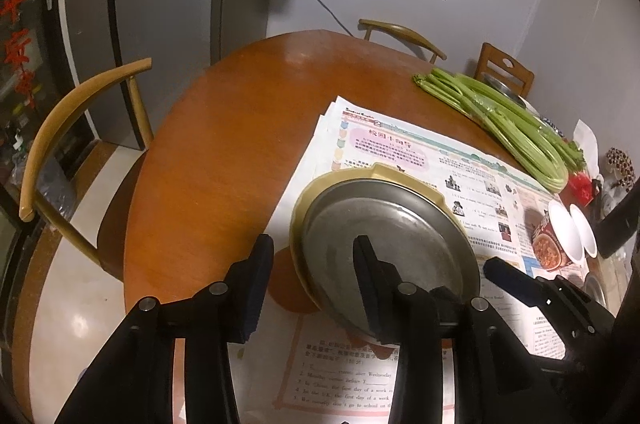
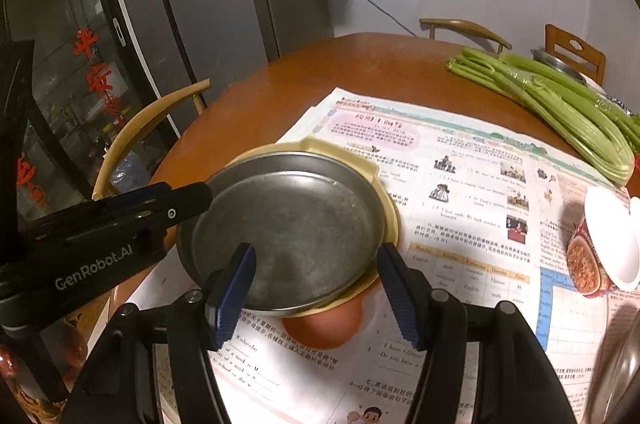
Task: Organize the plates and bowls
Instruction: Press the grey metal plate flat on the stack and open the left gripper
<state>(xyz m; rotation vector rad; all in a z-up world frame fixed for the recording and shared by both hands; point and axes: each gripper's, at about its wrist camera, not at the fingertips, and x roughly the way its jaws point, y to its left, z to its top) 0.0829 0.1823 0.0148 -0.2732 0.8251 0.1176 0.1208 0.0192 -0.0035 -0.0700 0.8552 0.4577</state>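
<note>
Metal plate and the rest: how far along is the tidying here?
Done: the metal plate sits stacked on the yellow plate. In hand: nothing gripped; the left hand-held gripper and right hand-held gripper both straddle the stack's rim, open. Left: the printed bowl lying on its side on the newspaper.

The left hand-held gripper (image 1: 312, 260) straddles the rim of a round grey metal plate (image 1: 384, 244), stacked on a beige plastic plate (image 1: 320, 191), atop newspapers (image 1: 400, 147) on the round wooden table (image 1: 224, 143).

Metal plate (image 2: 288, 228) on plastic plate (image 2: 390, 220)
</note>
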